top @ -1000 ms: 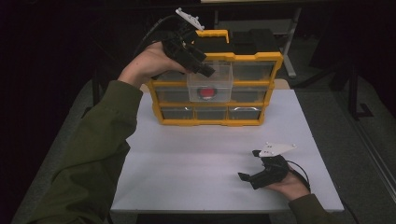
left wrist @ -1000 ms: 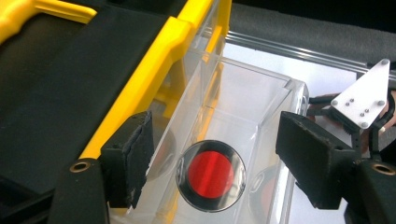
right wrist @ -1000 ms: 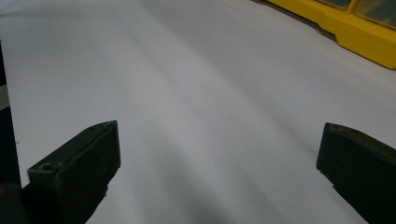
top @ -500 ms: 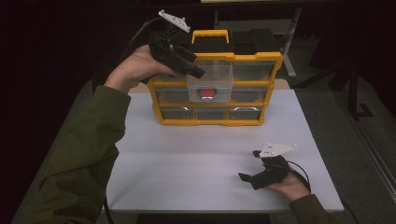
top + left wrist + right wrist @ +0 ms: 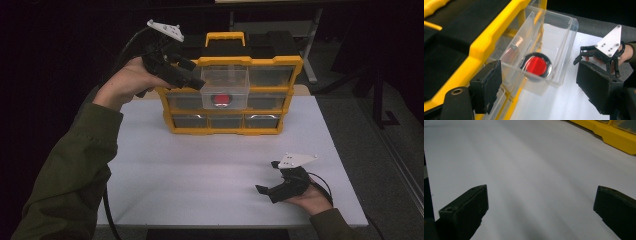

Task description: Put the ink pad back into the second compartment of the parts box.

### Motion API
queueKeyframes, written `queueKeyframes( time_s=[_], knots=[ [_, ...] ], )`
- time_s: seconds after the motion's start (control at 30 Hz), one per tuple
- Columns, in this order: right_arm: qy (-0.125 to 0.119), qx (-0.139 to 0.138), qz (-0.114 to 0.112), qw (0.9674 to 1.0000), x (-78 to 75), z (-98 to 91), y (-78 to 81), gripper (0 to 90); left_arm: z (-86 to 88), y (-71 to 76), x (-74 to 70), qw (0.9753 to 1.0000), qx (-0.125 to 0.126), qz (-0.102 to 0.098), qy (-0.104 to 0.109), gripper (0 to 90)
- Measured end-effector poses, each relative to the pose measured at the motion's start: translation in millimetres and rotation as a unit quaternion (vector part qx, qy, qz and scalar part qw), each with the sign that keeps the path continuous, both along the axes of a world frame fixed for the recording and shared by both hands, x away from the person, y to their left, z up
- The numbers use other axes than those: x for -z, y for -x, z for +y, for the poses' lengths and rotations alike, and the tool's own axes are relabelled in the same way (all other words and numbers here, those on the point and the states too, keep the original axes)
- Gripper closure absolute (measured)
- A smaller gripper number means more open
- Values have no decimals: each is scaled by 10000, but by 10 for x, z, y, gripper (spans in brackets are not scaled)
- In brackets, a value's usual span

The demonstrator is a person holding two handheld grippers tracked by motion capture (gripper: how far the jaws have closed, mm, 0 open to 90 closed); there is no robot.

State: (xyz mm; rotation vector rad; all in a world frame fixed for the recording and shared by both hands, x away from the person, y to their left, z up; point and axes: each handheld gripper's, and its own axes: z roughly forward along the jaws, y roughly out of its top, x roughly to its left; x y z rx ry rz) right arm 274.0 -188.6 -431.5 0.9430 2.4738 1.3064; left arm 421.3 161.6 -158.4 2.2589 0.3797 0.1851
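Note:
A yellow organiser (image 5: 227,125) with clear drawers stands at the back of the white table (image 5: 200,165). Its upper middle drawer (image 5: 225,82) is pulled out and holds a round red disc (image 5: 220,99) (image 5: 536,65) and a small metallic cylinder (image 5: 511,51). My left gripper (image 5: 198,75) (image 5: 539,82) hovers at the drawer's left corner. Its jaws have just been opening and stand apart, gripping nothing. My right gripper (image 5: 266,176) (image 5: 539,210) rests on the table at the front right, open over bare tabletop.
The organiser's yellow carry handle (image 5: 225,37) sticks up at its top. Its other drawers (image 5: 227,120) are pushed in. Dark floor and a metal frame (image 5: 310,50) lie behind the table. White tabletop stretches between the organiser and the right hand (image 5: 315,200).
My left gripper has drawn back to the left, off the pulled-out drawer's front, and its jaws have spread wider. The drawer stays out. The right gripper has not moved.

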Motion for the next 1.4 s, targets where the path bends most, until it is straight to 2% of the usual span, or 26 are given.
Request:
queueKeyframes(
  time_s=[0.17,0.3,0.63,1.03,1.4],
  knots=[
    [3,-4,-5,10000,2,3,-7,0,110,69,112,10000,-88,-5,27,183],
    [8,-33,-8,10000,5,13,-13,0,181,130,221,9998,-190,-11,47,136],
    [-4,-16,-3,10000,3,12,-10,0,296,268,500,9993,-356,46,45,102],
    [-18,-10,-12,10000,0,10,-8,0,354,450,945,9987,-484,142,90,0],
    [-17,-14,-17,10000,1,10,-9,0,469,630,1341,9979,-625,136,114,0]
  ],
)
